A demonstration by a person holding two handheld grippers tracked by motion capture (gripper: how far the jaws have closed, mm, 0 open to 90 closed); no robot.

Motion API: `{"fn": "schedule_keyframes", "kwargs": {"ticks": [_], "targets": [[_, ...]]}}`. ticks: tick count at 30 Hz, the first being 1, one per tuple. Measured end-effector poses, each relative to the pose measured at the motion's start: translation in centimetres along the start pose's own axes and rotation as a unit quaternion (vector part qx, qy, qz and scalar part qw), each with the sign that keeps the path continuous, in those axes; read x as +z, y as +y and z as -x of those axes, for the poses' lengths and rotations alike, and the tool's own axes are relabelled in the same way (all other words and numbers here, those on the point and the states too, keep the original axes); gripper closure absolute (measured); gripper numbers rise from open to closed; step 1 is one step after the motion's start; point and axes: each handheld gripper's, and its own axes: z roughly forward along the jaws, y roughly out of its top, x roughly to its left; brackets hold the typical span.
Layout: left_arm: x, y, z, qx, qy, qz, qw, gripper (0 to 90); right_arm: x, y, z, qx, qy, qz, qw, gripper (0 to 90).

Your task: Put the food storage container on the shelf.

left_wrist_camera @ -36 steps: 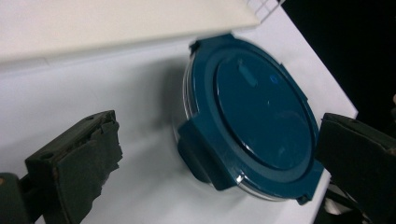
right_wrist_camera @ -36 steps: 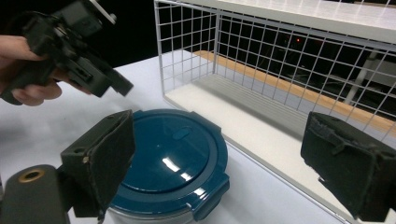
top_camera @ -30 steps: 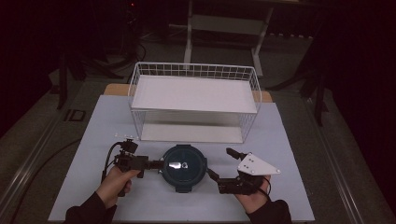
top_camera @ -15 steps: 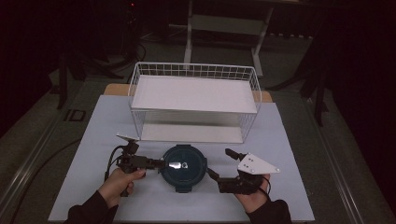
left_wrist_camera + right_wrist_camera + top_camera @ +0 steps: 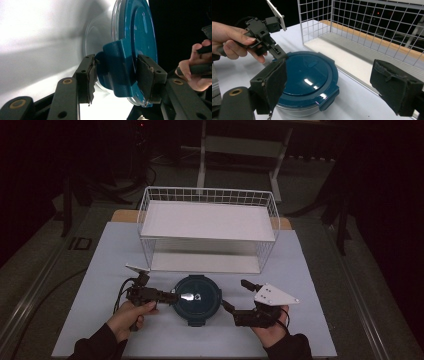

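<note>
Teal round lid [image 5: 198, 299]; clear bowl [image 5: 297, 111]

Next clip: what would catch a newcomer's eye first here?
The round container with the blue lid at the table's near middle, its side latch between the pads of the left gripper, whose jaws have just been closing. The right gripper waits open beside it. Behind stands a white wire basket.

the wire basket [image 5: 207, 231] blocks the tabletop's [image 5: 320, 285] far middle; open lanes run along the left and right edges. near the front edge, the round container [image 5: 197, 300] sits between both grippers, front corners bare.
</note>
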Motion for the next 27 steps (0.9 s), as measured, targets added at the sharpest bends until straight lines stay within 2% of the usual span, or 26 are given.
{"fn": "schedule_keyframes", "kwargs": {"ticks": [2, 7, 10, 12, 14, 16, 17, 18, 19, 20, 21, 23, 24, 25, 26, 27], "targets": [[0.1, 0.0, -0.2, -0.003, -0.006, -0.001, 1.0, 51.4, 0.1, 0.0, 0.1, 0.002, 0.001, -0.001, 1.0, 14.1], [0.0, 0.0, 0.0, 0.004, -0.002, 0.0, 1.0, 52.0, 0.2, -0.1, 0.3, 0.012, 0.005, -0.007, 0.9999, 15.0], [-0.2, -0.3, 0.2, 0.021, -0.003, 0.003, 0.9998, 53.1, 0.5, -0.3, 0.5, 0.019, 0.011, -0.015, 0.9996, 15.2], [-0.2, -0.5, 0.5, 0.031, -0.001, 0.006, 0.9995, 53.5, 0.9, -0.5, 0.8, 0.041, 0.025, -0.028, 0.9985, 15.1], [-0.3, -0.7, 0.9, 0.045, 0.004, 0.009, 0.999, 53.8, 1.3, -0.8, 1.0, 0.052, 0.032, -0.039, 0.9973, 15.2], [-0.3, -0.8, 0.9, 0.05, 0.006, 0.008, 0.9987, 53.9, 1.8, -1.2, 1.3, 0.075, 0.045, -0.056, 0.9945, 15.2], [-0.4, -1.0, 1.2, 0.064, 0.008, 0.013, 0.9979, 54.1, 2.1, -1.3, 1.4, 0.087, 0.052, -0.064, 0.9928, 15.4], [-0.4, -1.0, 1.2, 0.064, 0.008, 0.013, 0.9979, 54.1, 2.2, -1.5, 1.6, 0.099, 0.055, -0.069, 0.9911, 15.6], [-0.5, -1.3, 1.5, 0.079, 0.01, 0.013, 0.9968, 54.3, 2.4, -1.7, 1.8, 0.115, 0.063, -0.075, 0.9886, 19.0], [-0.5, -1.3, 1.5, 0.079, 0.01, 0.013, 0.9968, 54.5, 2.6, -1.9, 2.1, 0.133, 0.073, -0.079, 0.9853, 21.1], [-0.6, -1.5, 1.7, 0.093, 0.013, 0.015, 0.9954, 54.6, 2.7, -2.0, 2.3, 0.144, 0.074, -0.081, 0.9834, 22.3], [-0.6, -1.8, 2.0, 0.106, 0.016, 0.016, 0.9941, 55.1, 3.0, -2.3, 2.7, 0.171, 0.087, -0.09, 0.9773, 24.9], [-0.7, -1.8, 2.1, 0.108, 0.016, 0.016, 0.9939, 55.2, 3.1, -2.5, 3.0, 0.188, 0.093, -0.095, 0.9733, 31.4], [-0.7, -1.8, 2.1, 0.108, 0.016, 0.016, 0.9939, 55.6, 3.1, -2.5, 3.0, 0.188, 0.093, -0.095, 0.9733, 31.4], [-0.7, -1.9, 2.2, 0.114, 0.018, 0.016, 0.9932, 55.7, 3.4, -3.0, 3.4, 0.216, 0.114, -0.104, 0.9642, 36.8], [-0.7, -2.0, 2.3, 0.12, 0.019, 0.016, 0.9925, 55.7, 3.4, -3.0, 3.4, 0.216, 0.114, -0.104, 0.9642, 36.8]]}}
